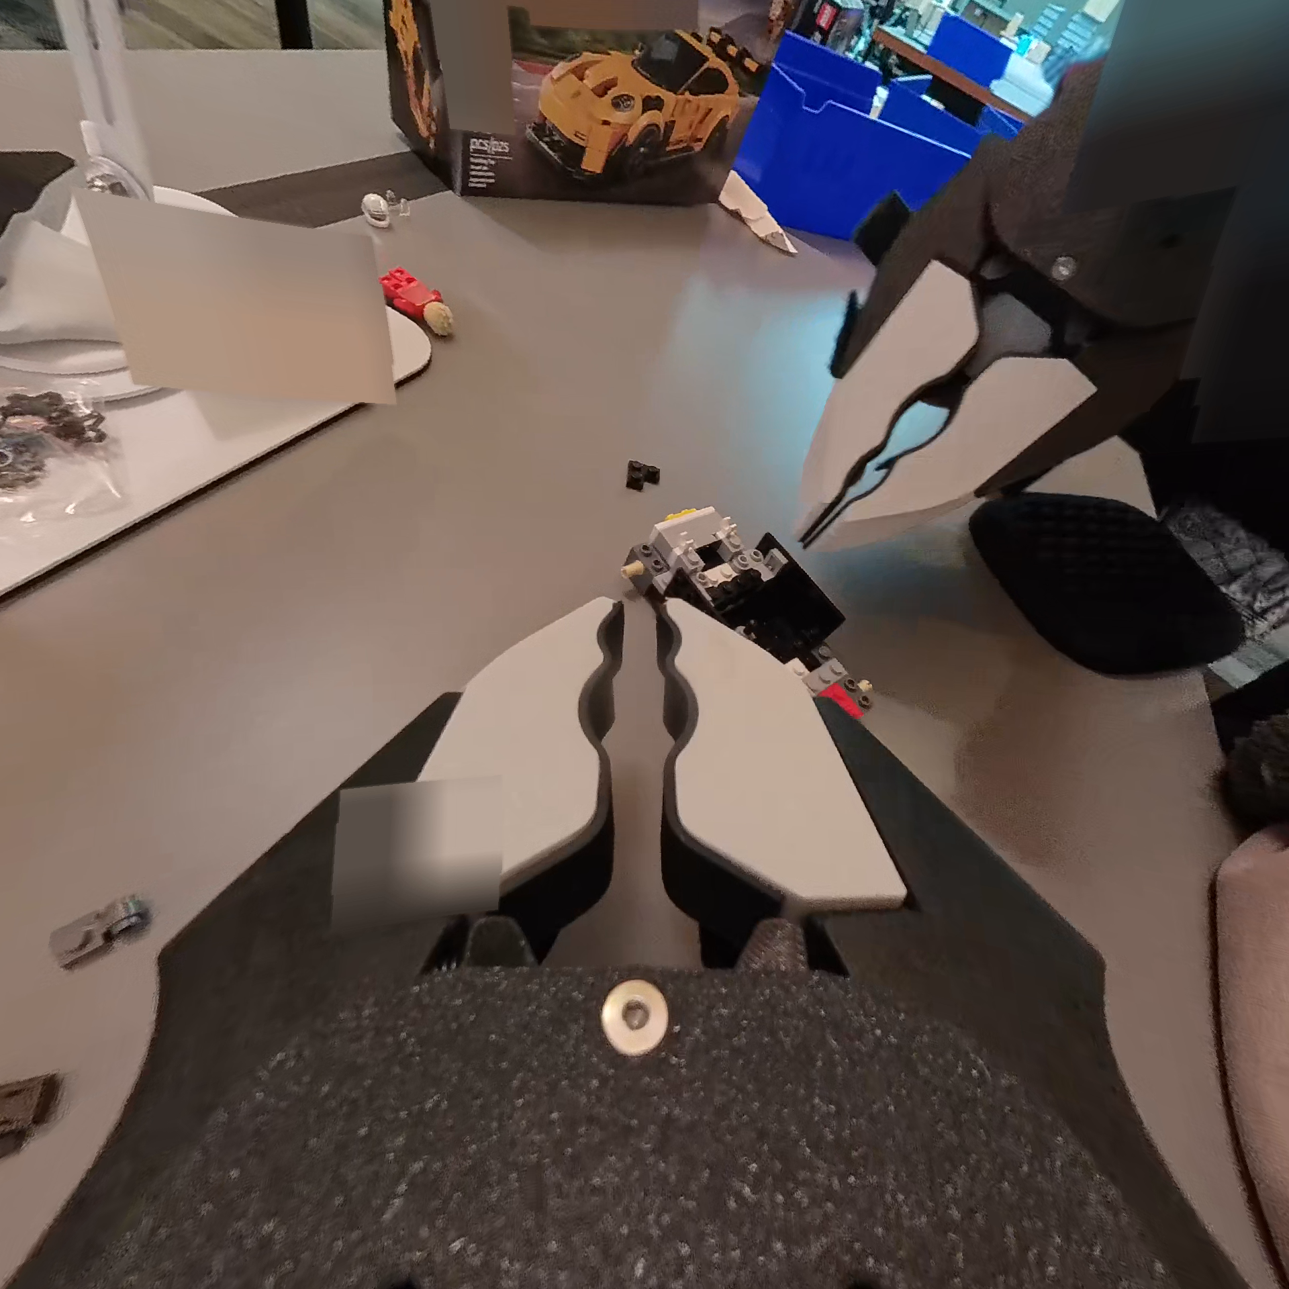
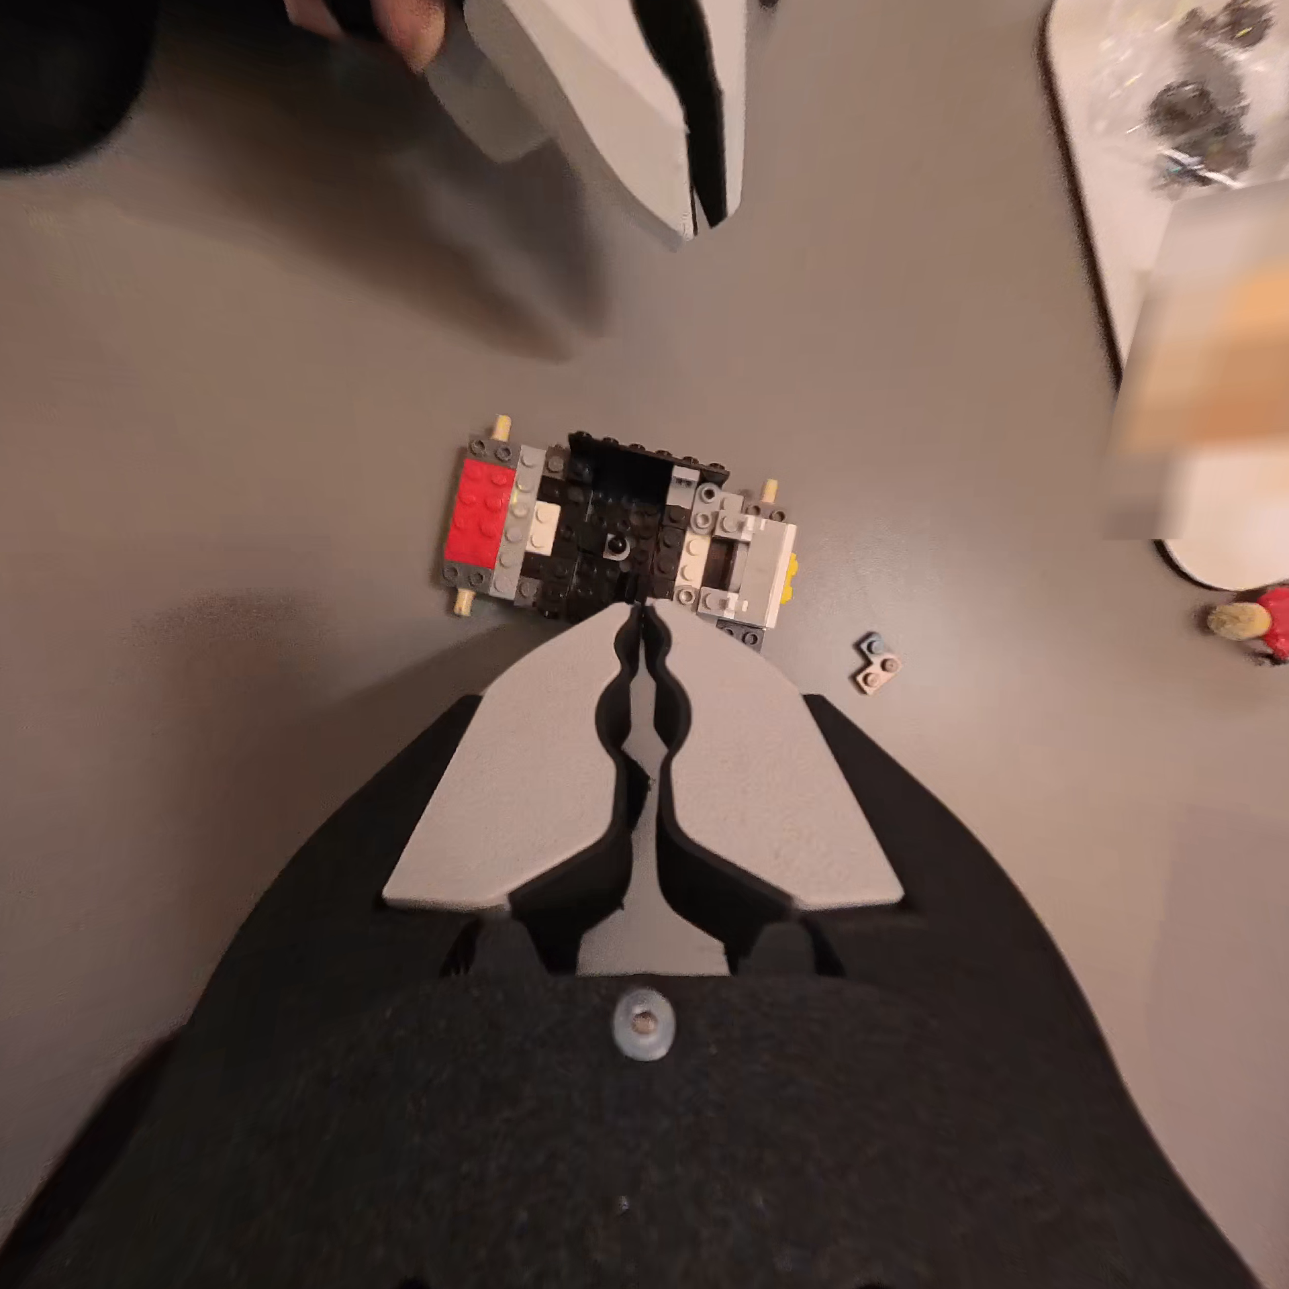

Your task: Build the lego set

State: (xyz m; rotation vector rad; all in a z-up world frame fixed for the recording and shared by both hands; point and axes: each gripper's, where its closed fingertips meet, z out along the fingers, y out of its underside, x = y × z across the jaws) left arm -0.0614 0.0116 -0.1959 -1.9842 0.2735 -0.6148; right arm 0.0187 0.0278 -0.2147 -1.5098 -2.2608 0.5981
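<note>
Left wrist view shows my left gripper (image 1: 638, 614) with a narrow gap between its fingers, empty, tips just beside the half-built lego car (image 1: 739, 593) on the grey table (image 1: 558, 390). My right gripper (image 1: 812, 533) hovers close above the car, fingers nearly together, and I cannot tell if it pinches anything. A clear bag of dark parts (image 1: 42, 439) lies on a white tray (image 1: 209, 446). Behind stand the set's box (image 1: 558, 104) and a blue bin (image 1: 837, 146); a small black piece (image 1: 642, 474) lies loose.
</note>
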